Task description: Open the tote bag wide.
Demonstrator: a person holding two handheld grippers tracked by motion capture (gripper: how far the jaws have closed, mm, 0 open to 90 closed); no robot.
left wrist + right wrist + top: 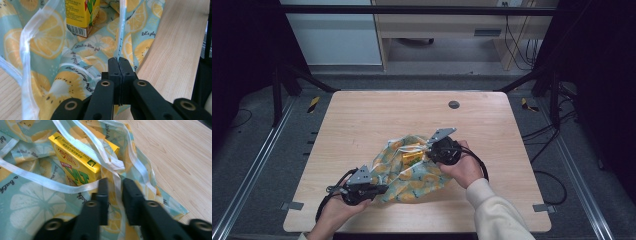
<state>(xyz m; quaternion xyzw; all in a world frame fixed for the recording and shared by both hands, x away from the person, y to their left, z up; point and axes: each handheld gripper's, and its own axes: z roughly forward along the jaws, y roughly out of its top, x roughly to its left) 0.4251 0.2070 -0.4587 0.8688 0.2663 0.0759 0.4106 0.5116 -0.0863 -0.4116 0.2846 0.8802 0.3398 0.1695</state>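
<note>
A lemon-print bag (412, 172) lies on the bench (362, 120), toward the middle of its near edge, mouth spread open. Inside it sits a yellow carton (412, 154), lying among the white-trimmed straps.

The left gripper (379, 189) is at the bag's near-left side, held in the person's left hand (339, 210). In the left gripper view its fingers (113, 72) are pressed fully together on the bag's white-edged rim (121, 32), which rises taut from between them; the carton (81, 15) stands beyond, barcode end toward the camera.

The right gripper (432, 150) is at the bag's far-right side, gripped by the right hand (464, 167) in a cream sleeve (494, 212). In the right gripper view its fingers (103, 195) stand slightly apart with a white strap (116, 180) running down through the narrow gap; whether they actually pinch it I cannot tell. The carton (75, 157) lies just ahead of the tips, straps draped across it.

A dark round grommet (454, 104) sits near the bench's far edge.
</note>
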